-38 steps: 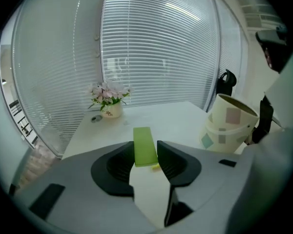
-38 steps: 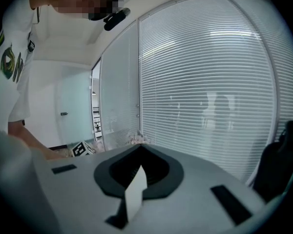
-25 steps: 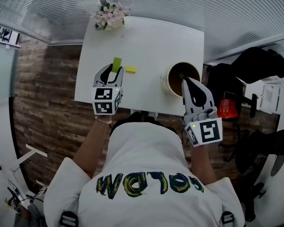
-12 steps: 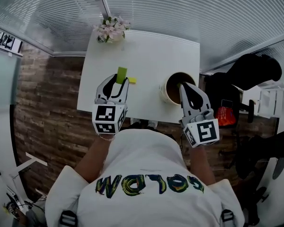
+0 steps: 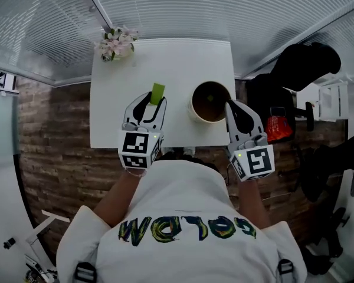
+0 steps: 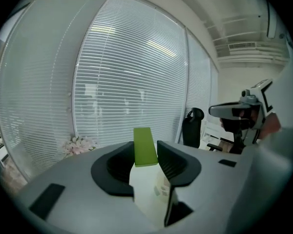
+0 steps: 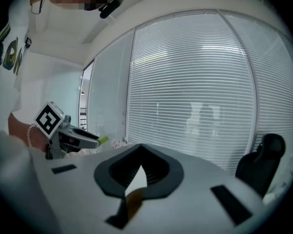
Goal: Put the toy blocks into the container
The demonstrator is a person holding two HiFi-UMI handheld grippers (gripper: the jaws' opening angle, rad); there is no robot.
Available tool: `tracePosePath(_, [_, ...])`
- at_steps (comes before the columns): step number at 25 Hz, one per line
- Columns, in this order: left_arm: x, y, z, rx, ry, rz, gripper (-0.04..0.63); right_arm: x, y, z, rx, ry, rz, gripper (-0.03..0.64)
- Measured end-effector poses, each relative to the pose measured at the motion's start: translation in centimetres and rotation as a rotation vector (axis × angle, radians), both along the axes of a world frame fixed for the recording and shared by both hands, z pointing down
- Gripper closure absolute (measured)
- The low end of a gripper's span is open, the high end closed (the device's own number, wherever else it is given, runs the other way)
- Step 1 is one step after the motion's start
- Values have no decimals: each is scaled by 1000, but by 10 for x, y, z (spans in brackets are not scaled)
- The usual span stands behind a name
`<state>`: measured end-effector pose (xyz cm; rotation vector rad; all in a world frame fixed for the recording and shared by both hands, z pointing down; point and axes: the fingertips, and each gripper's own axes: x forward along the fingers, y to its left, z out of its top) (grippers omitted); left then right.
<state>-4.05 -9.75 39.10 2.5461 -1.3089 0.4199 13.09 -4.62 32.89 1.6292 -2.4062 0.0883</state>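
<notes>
In the head view my left gripper (image 5: 151,101) is shut on an upright green block (image 5: 158,93), lifted above the white table (image 5: 165,58), left of the round brown container (image 5: 209,101). The left gripper view shows that green block (image 6: 144,146) clamped between the dark pads of my left gripper (image 6: 145,150). A small green piece (image 5: 210,97) lies inside the container. My right gripper (image 5: 230,105) is shut and empty, its tips at the container's right rim. In the right gripper view its jaws (image 7: 140,145) meet at the tips with nothing between them.
A vase of pink flowers (image 5: 113,43) stands at the table's far left corner. A black chair (image 5: 301,63) and a red object (image 5: 275,128) are off the table's right side. Window blinds run behind the table. The person's body fills the lower head view.
My left gripper has risen and moved right toward the container with the green block. The yellow block beside it no longer shows. My right gripper's tips have drawn back from over the container to its right rim.
</notes>
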Motion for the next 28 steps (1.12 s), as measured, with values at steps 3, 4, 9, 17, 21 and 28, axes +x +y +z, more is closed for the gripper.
tracePosePath(3, [26,3,-3,4,6,62,439,18,8,0,-2,2,48,609])
tracePosePath(4, [34,3,-3,5,7,81,439,25,11,0,-2,3,64,609])
tracePosePath(9, [66,10,-6,11,9,157,439,52,27,2,-6,1,131,608])
tracePosePath(17, [109,20,7,-4,7,280,439,65,34,4,-5,-9,159,609])
tracePosePath(21, [136,21,40,-64,-32,355,439,67,35,7,-10,-18,162,609])
tracePosePath(28, [173,12,98,-117,-130,425,439,72,34,12,-15,-24,167,608])
